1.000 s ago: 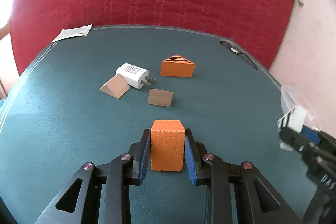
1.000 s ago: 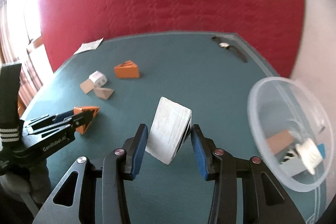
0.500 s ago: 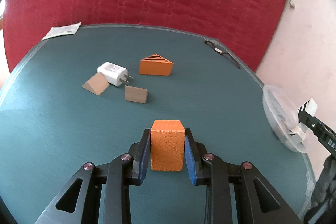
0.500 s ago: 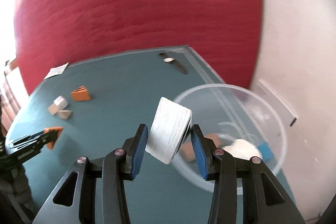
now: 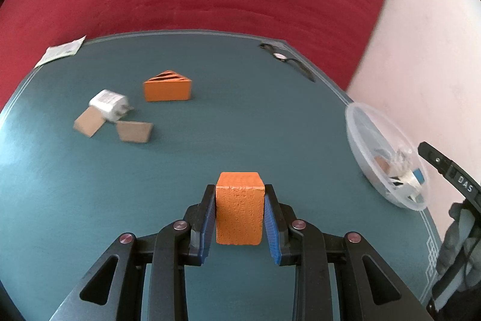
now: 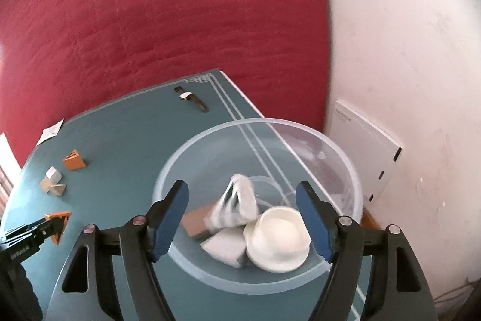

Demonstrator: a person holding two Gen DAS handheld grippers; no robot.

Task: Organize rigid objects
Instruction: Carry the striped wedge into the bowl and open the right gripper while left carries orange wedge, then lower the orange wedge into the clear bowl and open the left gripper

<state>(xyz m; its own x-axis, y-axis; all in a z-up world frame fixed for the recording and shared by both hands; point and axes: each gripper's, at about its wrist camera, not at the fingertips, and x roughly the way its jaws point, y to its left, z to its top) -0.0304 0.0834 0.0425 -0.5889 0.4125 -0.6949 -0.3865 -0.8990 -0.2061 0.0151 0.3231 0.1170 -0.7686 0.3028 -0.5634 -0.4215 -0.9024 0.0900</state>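
My left gripper (image 5: 240,211) is shut on an orange block (image 5: 239,208), held above the teal table. My right gripper (image 6: 242,209) is open and empty, above a clear plastic bowl (image 6: 192,161). A white striped block (image 6: 237,202) is blurred inside the bowl, beside a white round piece (image 6: 278,242) and a brown block (image 6: 195,220). The bowl also shows in the left wrist view (image 5: 360,137) at the table's right edge. On the table's left lie an orange striped wedge (image 5: 167,89), a white charger (image 5: 108,104) and two tan wedges (image 5: 133,132).
A wristwatch (image 6: 191,98) lies at the table's far corner and a paper slip (image 5: 61,52) at the far left edge. A red quilted backdrop stands behind the table. A white wall and a white panel (image 6: 366,146) are to the right.
My right gripper moved right over the bowl, opened and let go of the white striped block, which is now in the bowl. My left gripper, still holding the orange block, turned right.
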